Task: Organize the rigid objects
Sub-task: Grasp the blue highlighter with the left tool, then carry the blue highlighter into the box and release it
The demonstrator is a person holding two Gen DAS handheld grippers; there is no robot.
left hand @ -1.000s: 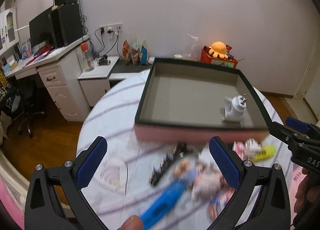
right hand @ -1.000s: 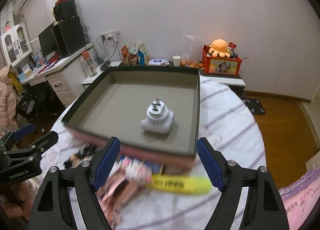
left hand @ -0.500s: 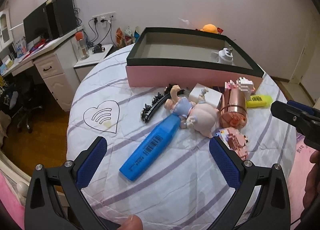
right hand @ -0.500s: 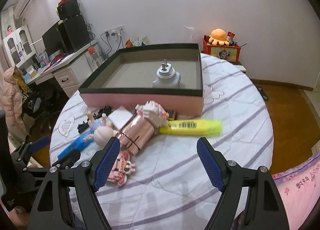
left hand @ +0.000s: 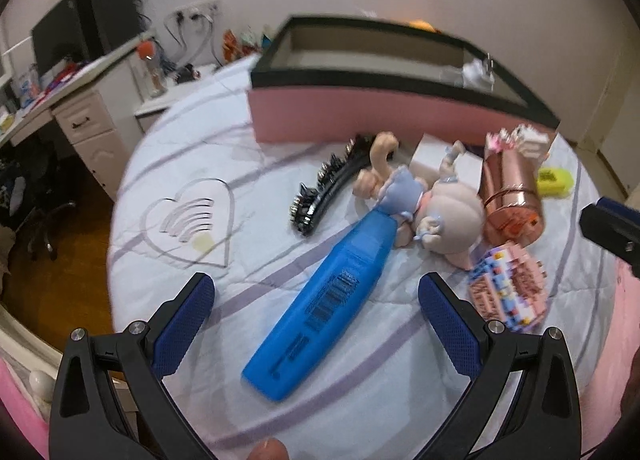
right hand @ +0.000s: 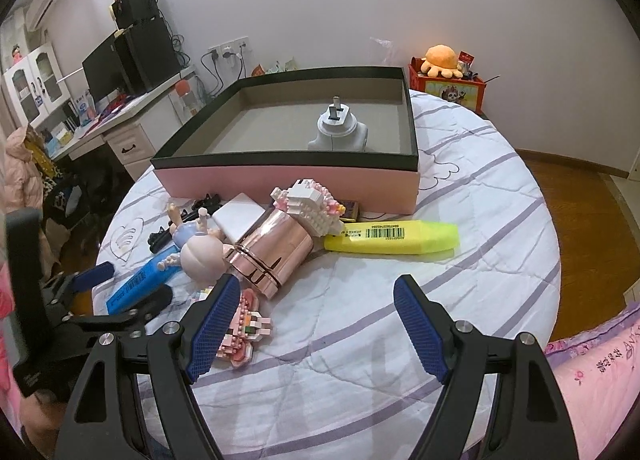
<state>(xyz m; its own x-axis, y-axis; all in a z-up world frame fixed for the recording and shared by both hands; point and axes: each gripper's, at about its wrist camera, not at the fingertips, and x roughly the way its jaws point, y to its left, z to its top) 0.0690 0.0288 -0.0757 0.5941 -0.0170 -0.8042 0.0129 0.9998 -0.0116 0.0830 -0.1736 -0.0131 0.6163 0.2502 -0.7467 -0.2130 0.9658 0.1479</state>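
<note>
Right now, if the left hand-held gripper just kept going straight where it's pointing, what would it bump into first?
Most likely the blue highlighter: it lies on the table between the open pads of the left hand-held gripper. Depth is hard to judge, but nothing else shows in between.

Rigid items clustered ahead of both tools; one already boxed.

A blue marker lies flat, diagonal, between the left tool's spread fingers, barcode up. Beyond its far end a doll lies on its side, touching it; a black hair clip sits just left of the doll. A rose-gold cylinder lies on its side ahead of the right tool's left finger, a brick-built figure at its far end. A yellow marker lies crosswise straight ahead. A pink brick figure touches that finger's tip. The pink box, black-rimmed, stands farthest, holding a white plug adapter prongs up.
</note>
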